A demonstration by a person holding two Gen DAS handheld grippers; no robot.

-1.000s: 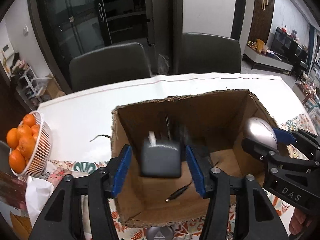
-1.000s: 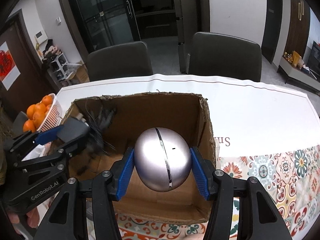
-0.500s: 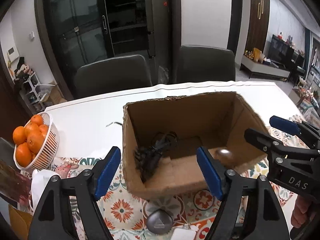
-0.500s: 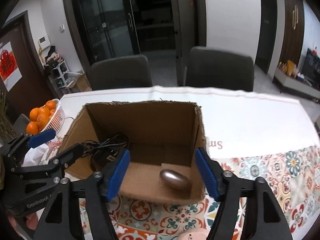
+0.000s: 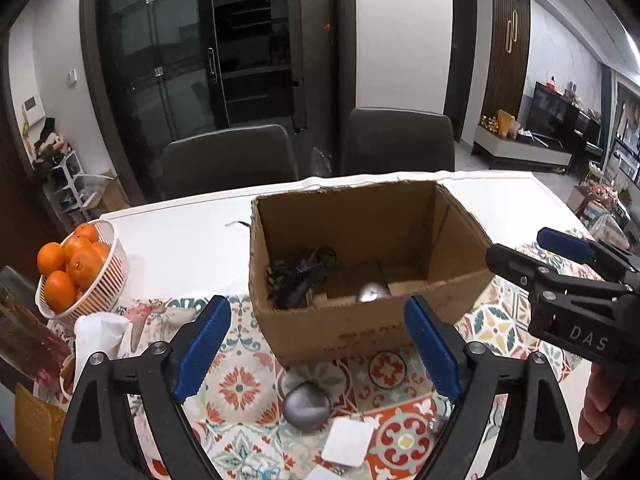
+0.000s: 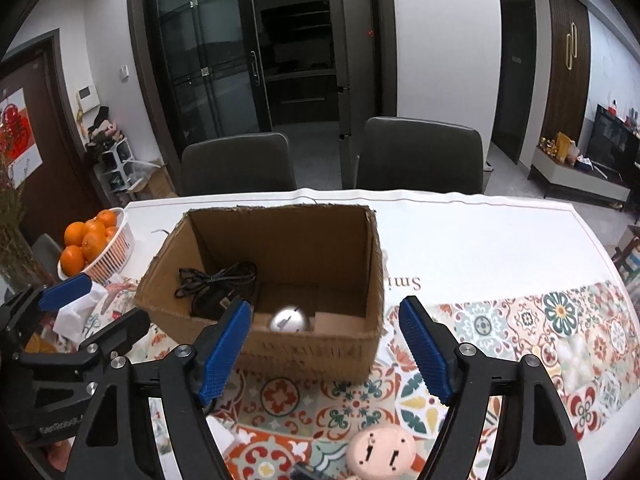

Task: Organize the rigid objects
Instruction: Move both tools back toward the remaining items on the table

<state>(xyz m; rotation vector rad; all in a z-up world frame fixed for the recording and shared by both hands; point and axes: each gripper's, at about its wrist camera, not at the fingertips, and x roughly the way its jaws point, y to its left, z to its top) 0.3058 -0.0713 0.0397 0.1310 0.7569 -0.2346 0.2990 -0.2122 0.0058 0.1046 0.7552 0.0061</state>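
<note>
Both grippers are empty, fingers spread wide: left gripper at the bottom of its frame, right gripper likewise. The open brown cardboard box sits mid-frame on the desk, holding a shiny silver egg-shaped mouse beside a black charger with tangled cable. A white basket of oranges sits at left.

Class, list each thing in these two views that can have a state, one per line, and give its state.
left gripper: open, holding nothing
right gripper: open, holding nothing
cardboard box: open-topped, upright
silver mouse: lying inside the box
black charger and cable: lying inside the box, cable tangled
grey rounded object: on the tablecloth, outside the box
basket: full of oranges
</note>
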